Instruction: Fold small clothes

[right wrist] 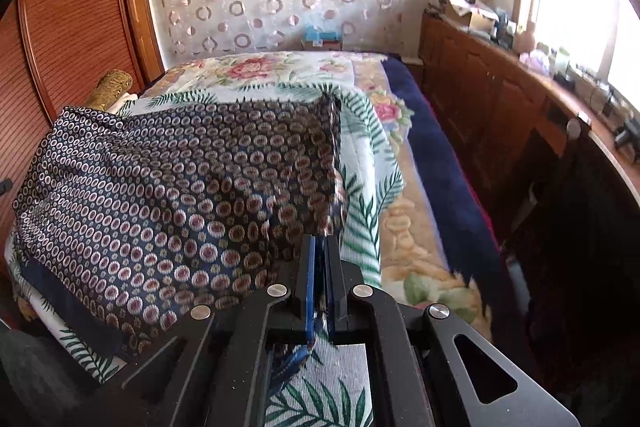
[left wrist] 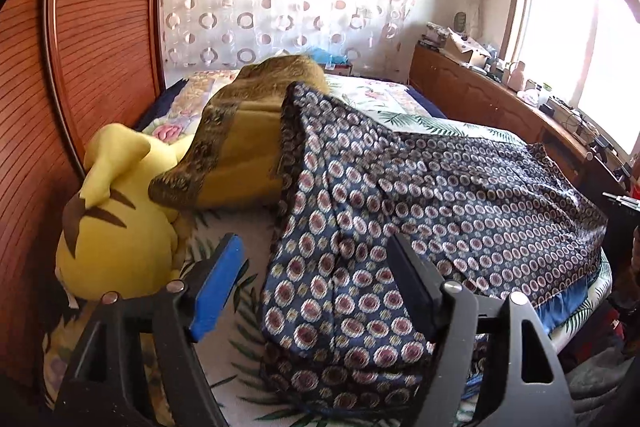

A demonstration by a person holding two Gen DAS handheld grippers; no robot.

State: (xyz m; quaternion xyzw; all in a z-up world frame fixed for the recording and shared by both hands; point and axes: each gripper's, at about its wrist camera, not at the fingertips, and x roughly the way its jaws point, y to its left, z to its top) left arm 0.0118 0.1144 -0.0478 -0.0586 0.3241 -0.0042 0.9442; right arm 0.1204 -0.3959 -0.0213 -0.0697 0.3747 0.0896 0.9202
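Bedroom scene: a bed point(right wrist: 372, 147) with a leaf-and-flower quilt is shown beside a wooden headboard point(left wrist: 100, 47). Spread across it lies a navy circle-patterned garment point(left wrist: 440, 195) — its right edge is pinched between the clenched fingers of the right gripper point(right wrist: 319, 247). Over its near-left portion the left gripper point(left wrist: 316, 275) is held with fingers spread apart. A yellow plush toy point(left wrist: 116, 227) lies nearby.

Left gripper point(left wrist: 316, 267): jaws spread wide apart, nothing between them. One finger point(left wrist: 218, 287) carries a blue pad; the opposite finger point(left wrist: 412, 285) shows black. It is angled downward, fingers pointing forward.

Right gripper point(right wrist: 320, 259): jaws drawn together to a narrow slit, blue pads point(right wrist: 310, 287) facing inward, a thin layer of material pinched between them. It also points forward and down.
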